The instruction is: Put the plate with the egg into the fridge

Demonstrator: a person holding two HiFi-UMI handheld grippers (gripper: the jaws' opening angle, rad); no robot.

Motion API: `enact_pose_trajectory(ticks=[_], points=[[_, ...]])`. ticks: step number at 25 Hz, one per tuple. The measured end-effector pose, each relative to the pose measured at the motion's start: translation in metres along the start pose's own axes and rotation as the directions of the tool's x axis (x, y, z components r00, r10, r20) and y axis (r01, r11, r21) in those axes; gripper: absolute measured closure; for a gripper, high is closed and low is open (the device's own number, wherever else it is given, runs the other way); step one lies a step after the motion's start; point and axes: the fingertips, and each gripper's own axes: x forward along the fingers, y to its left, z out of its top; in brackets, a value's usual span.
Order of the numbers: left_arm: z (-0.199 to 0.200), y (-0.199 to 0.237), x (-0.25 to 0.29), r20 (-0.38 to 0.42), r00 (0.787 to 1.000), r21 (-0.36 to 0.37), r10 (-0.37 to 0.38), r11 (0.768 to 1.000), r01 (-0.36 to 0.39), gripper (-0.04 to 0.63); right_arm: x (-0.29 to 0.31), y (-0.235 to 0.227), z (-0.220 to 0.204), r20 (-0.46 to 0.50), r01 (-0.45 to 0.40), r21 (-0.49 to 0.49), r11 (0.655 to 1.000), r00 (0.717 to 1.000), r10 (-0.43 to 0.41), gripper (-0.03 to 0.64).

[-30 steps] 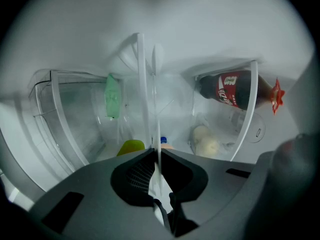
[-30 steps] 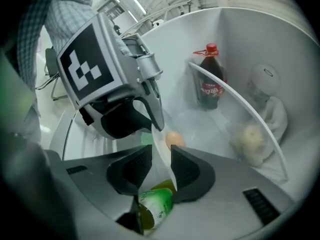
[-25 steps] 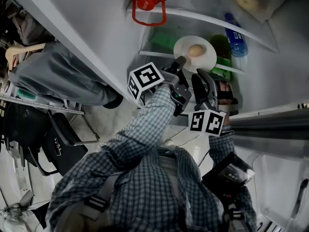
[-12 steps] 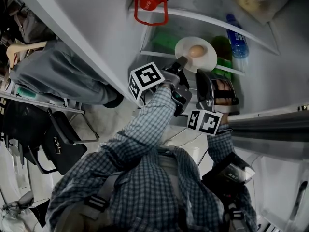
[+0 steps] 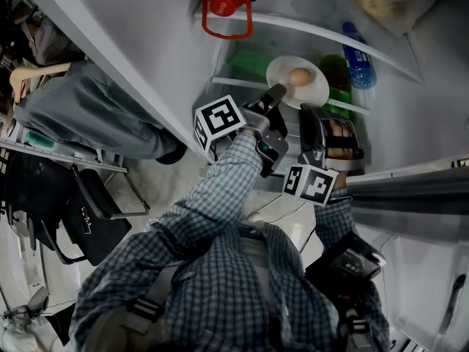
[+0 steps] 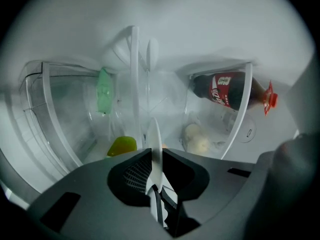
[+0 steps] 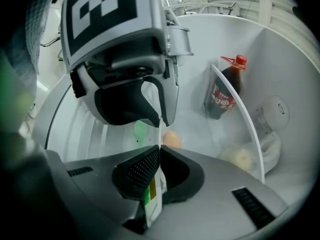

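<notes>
Inside the open fridge (image 5: 418,116), at one o'clock in the head view: a white plate (image 5: 316,88) with a brown egg (image 5: 297,76) on it. Over the glass shelf (image 5: 233,83); cannot tell whether resting on it or held just above.

Pinched at the eight o'clock rim by the left gripper (image 5: 277,92). In the left gripper view, clamped tight on the thin white edge, seen end-on.

Pinched at the six o'clock rim by the right gripper (image 5: 306,114), just beside the left one. Having just been closing, now pressed onto that same edge, with the rim between the pads. From the right gripper view: the left gripper at twelve o'clock, the egg just past the tips at one o'clock.

Between ten and eleven o'clock of the plate, a dark bottle with a red cap (image 5: 226,6). At two o'clock, a blue bottle (image 5: 357,53). Farther out toward one o'clock, a clear bag (image 5: 385,2) holding something pale.

Behind both grippers, at six o'clock: arms in checked sleeves (image 5: 227,189).
</notes>
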Motion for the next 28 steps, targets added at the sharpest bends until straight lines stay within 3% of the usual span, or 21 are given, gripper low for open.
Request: enact_pose_trajectory(ticks=[10,17,21,24,28], points=[[-0.031,-0.011,-0.013,-0.089,0.995,0.027,-0.044,0.999,0.046,0.551,0.013,-0.006,0.000,0.001,0.002,0.001,1.000,1.000,-0.002,0.603],[-0.049,-0.036,-0.042,-0.177,0.968,0.069,-0.179,0.979,0.193,0.552,0.023,-0.003,0.004,0.020,-0.006,-0.005,1.000,1.000,0.007,0.603],[-0.053,-0.041,-0.059,-0.217,0.958,0.143,-0.189,0.964,0.222,0.552,0.028,-0.002,0.007,0.029,-0.021,0.002,1.000,0.999,0.021,0.601],[-0.053,-0.044,-0.071,-0.249,0.947,0.228,-0.203,0.938,0.261,0.552,0.030,0.002,0.010,0.038,-0.050,0.019,0.999,0.998,0.049,0.601],[-0.055,-0.042,-0.079,-0.268,0.940,0.260,-0.211,0.924,0.282,0.554,0.032,0.005,0.011,0.049,-0.057,0.079,0.995,0.997,0.053,0.600]])
